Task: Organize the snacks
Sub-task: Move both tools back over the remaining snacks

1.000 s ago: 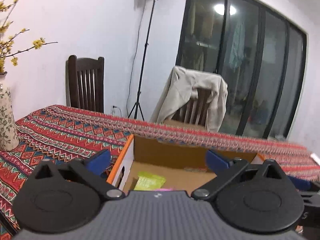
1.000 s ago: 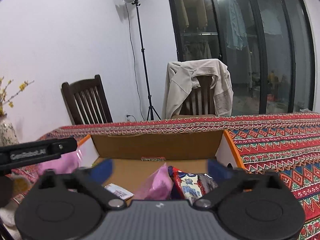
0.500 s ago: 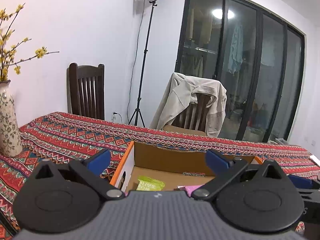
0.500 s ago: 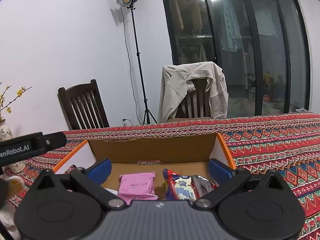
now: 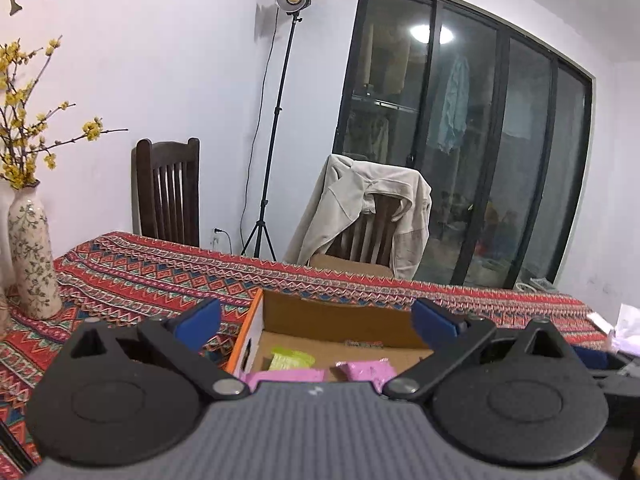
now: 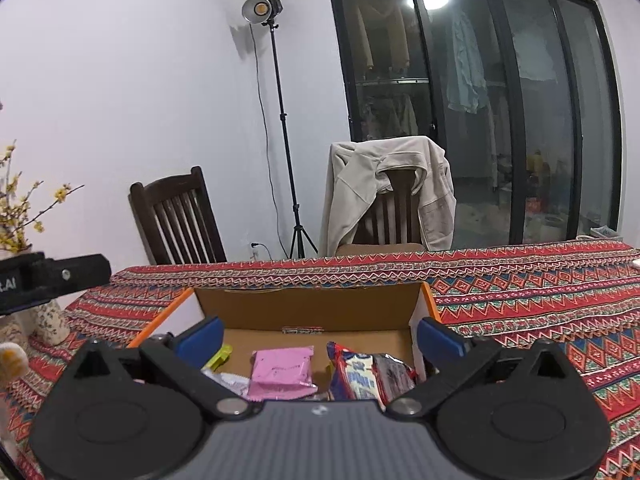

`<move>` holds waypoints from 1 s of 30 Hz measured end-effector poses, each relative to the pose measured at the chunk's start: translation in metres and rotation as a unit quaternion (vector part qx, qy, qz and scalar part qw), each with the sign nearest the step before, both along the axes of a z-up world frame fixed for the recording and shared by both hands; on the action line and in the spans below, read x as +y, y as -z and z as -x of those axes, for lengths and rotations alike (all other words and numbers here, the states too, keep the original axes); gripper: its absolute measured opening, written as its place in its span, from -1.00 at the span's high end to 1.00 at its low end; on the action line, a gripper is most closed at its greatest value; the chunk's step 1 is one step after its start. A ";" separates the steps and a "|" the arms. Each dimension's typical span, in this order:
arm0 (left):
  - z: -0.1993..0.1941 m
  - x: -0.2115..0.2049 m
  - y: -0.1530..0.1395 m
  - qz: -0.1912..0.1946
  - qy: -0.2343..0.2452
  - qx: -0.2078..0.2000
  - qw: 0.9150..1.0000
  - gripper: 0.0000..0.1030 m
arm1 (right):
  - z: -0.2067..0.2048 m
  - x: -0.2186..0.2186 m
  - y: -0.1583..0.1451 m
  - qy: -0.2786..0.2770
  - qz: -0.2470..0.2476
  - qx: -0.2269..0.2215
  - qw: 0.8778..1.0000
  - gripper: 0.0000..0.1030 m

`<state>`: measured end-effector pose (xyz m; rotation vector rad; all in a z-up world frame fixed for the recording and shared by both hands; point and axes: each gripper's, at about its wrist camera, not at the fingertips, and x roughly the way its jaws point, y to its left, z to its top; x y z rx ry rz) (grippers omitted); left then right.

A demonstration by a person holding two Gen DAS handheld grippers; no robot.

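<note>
Now both tongs hang above the near edge of the cardboard box (image 6: pixel 308 312) on the patterned worktop (image 6: pixel 540 300), and both are spread wide with nothing between their blue tips. The right tongs (image 6: pixel 318 338) carried a pink packet (image 6: pixel 282 372) a second ago; that packet now lies flat on the box floor, just left of a blue-and-white snack bag (image 6: pixel 360 380) by the right wall. So one more snack is put away, and I judge the right side is free to fetch another. The left tongs (image 5: pixel 316 322) have risen and tipped back, and from there a green packet (image 5: pixel 290 358) shows at the far left of the box with two pink ones nearer. The near part of the box is hidden behind the tool bodies, so its full contents cannot be counted. Any snacks left outside the box are out of view, and the packets' print is too small to read.
</note>
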<state>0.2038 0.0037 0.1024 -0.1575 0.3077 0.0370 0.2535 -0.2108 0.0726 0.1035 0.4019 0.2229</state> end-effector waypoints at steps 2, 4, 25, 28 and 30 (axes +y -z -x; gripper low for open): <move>0.007 0.002 0.002 -0.004 0.003 0.003 1.000 -1.00 | 0.009 -0.004 -0.002 0.000 0.004 -0.004 1.000 -1.00; 0.014 0.006 0.006 -0.007 0.004 0.009 1.000 -1.00 | 0.017 -0.009 -0.003 -0.002 0.005 -0.006 1.000 -1.00; 0.065 0.033 0.085 -0.020 0.005 0.111 0.994 -1.00 | 0.079 -0.040 0.062 -0.011 0.064 0.080 0.995 -1.00; 0.065 0.034 0.095 -0.021 0.000 0.117 0.993 -1.00 | 0.077 -0.041 0.069 -0.008 0.071 0.095 0.993 -1.00; 0.062 0.035 0.100 -0.017 -0.004 0.117 0.993 -1.00 | 0.075 -0.042 0.071 -0.006 0.072 0.102 0.992 -1.00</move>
